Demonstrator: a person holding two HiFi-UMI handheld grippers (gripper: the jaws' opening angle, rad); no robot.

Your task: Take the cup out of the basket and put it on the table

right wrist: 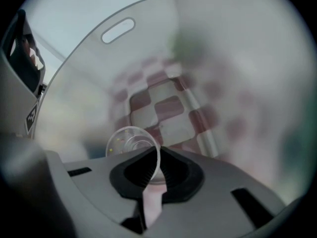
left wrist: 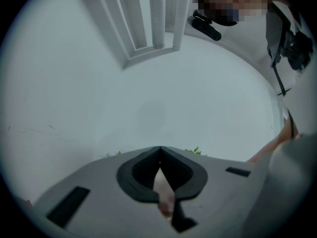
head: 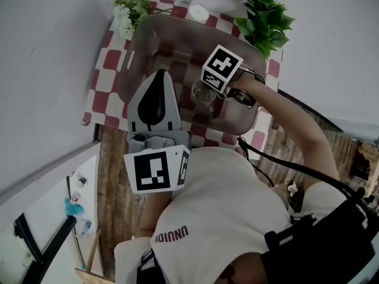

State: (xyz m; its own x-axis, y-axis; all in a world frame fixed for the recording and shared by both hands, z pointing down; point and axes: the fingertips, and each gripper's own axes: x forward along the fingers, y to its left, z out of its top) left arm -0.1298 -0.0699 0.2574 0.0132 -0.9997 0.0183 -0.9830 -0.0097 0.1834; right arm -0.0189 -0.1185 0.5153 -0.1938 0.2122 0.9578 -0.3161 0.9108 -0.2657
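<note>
Inside one basket (head: 133,64), one cup (head: 202,93); right hand-held gripper (right wrist: 157,150) clamps it.

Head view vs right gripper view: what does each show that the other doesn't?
Head view only: the left tongs, raised clear of the basket, and the person's white shirt. Right gripper view only: the right tongs closed on the rim of the cup. Both: cup, basket, checkered cloth.

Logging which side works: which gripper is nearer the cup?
Right. The right gripper grips the cup by its rim in the basket; the left gripper, shut and empty, sits apart, left of it.
</note>
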